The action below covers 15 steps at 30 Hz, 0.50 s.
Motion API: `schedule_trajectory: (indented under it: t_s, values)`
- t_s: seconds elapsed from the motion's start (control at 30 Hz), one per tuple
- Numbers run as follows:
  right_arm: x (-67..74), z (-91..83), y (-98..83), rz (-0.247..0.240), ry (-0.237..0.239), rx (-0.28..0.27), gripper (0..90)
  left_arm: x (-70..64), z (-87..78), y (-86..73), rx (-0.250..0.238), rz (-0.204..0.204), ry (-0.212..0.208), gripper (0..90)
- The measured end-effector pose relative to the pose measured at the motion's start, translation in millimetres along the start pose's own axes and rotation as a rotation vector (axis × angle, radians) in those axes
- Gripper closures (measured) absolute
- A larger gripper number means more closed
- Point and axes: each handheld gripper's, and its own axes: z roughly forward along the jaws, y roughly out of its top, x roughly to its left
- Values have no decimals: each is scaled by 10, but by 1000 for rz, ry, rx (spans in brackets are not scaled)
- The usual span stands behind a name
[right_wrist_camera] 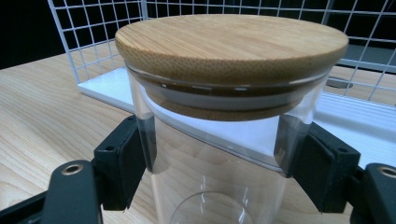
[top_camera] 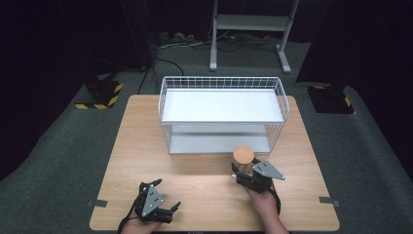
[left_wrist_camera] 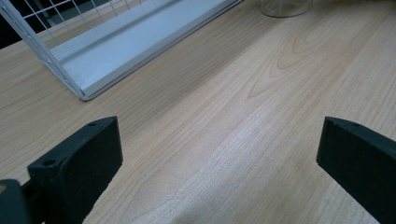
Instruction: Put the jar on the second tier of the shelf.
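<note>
Clear glass jar with a round bamboo lid [right_wrist_camera: 224,116] stands near the wooden worktop's [top_camera: 195,175] front-right, before the white wire shelf rack [top_camera: 221,109], pinched by the right gripper's [right_wrist_camera: 219,158] fingers; the left gripper's [left_wrist_camera: 219,158] fingers are spread.

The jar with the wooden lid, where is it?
In the high view, the jar stands on the table's right side, just in front of the white wire rack, held between the right tongs.

One glass jar [top_camera: 243,163] with bamboo lid [right_wrist_camera: 231,44]; one white two-tier wire rack [top_camera: 221,113]; two grippers: left [top_camera: 163,204], right [top_camera: 241,175]; one wooden table [top_camera: 146,146].
</note>
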Motion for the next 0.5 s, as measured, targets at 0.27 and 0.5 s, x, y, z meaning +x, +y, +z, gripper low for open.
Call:
schedule_trajectory:
  t_s: [0.27, 0.5]
  values:
    - [10, 6, 15, -17, 2, 7, 260, -5, 2, 1, 1, 5, 4, 6]
    - [38, -46, 90, -35, 4, -14, 260, -7, -1, 0, -1, 4, 7, 6]
